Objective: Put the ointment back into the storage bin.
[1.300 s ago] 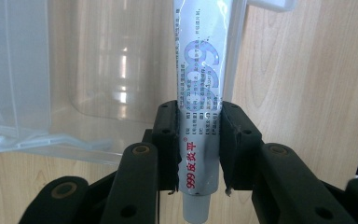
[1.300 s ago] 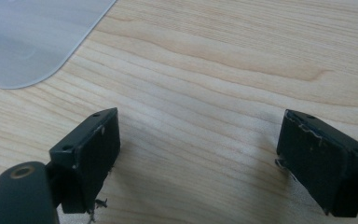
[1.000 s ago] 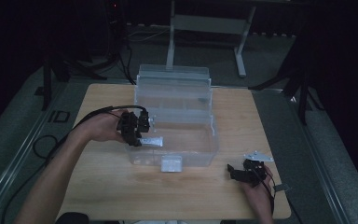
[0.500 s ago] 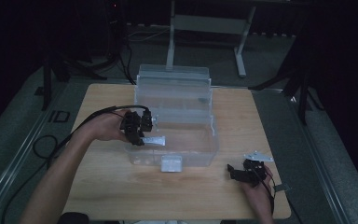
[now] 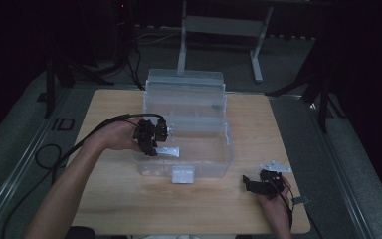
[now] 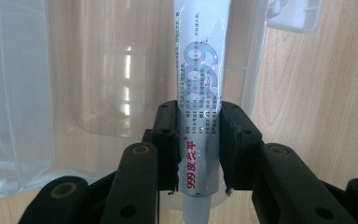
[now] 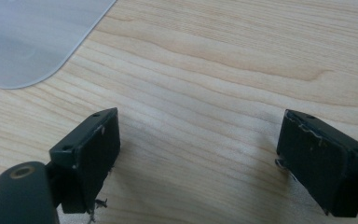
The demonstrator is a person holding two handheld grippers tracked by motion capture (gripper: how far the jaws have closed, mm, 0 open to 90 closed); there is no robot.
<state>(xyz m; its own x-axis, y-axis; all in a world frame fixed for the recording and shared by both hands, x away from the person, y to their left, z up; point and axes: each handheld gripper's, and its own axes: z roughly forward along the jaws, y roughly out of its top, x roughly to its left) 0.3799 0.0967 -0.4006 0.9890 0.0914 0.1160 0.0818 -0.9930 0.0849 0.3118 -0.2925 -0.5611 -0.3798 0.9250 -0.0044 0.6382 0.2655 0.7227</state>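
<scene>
High view: the left tool [image 5: 151, 142] is at the left wall of a clear plastic lidded storage box [image 5: 206, 149] on the light wooden tabletop [image 5: 129, 199], holding a white printed ointment tube [image 5: 169, 151] over the box's rim. The right tool [image 5: 258, 185] rests near the front right corner, well apart from the box.

Left gripper view: the jaws are clamped on the tube [image 6: 198, 93], above the box interior.

Right gripper view: the jaws stand wide apart over bare wood [image 7: 214, 93].

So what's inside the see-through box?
The clear plastic box has its lid up. The left gripper holds a white tube over its left wall. Nothing else shows on the floor inside; the front latch covers a small patch.
</scene>
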